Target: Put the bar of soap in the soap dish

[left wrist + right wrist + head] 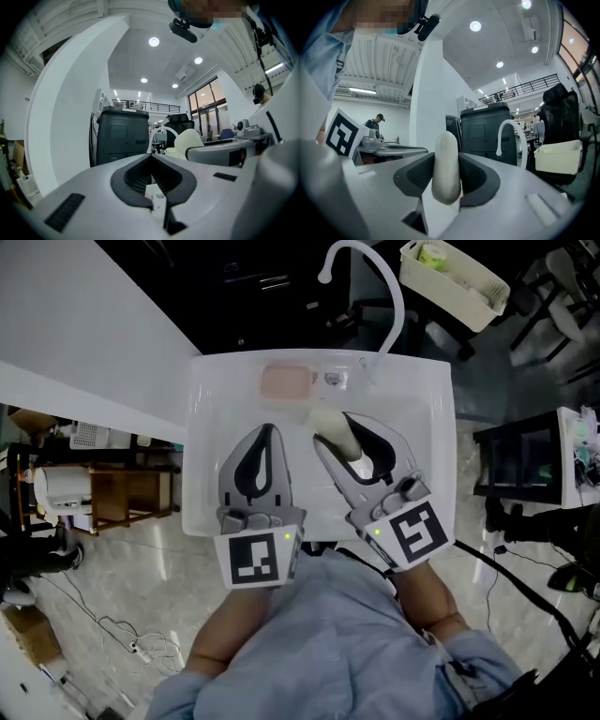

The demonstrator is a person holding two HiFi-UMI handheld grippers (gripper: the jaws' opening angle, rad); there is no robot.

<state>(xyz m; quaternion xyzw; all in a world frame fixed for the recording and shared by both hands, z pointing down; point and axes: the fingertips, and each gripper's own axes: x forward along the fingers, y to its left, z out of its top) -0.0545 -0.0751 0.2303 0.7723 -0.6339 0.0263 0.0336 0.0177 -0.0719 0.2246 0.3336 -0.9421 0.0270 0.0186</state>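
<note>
White basin (211,460), marble floor (122,582) — soap (337,430) above

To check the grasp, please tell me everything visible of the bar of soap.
The bar of soap is cream-white, smooth and matte, oblong with rounded ends. It stands upright between the jaws of the right gripper, whose dark pads press its two broad faces. It is over the white basin, short of the pink soap dish.
</note>
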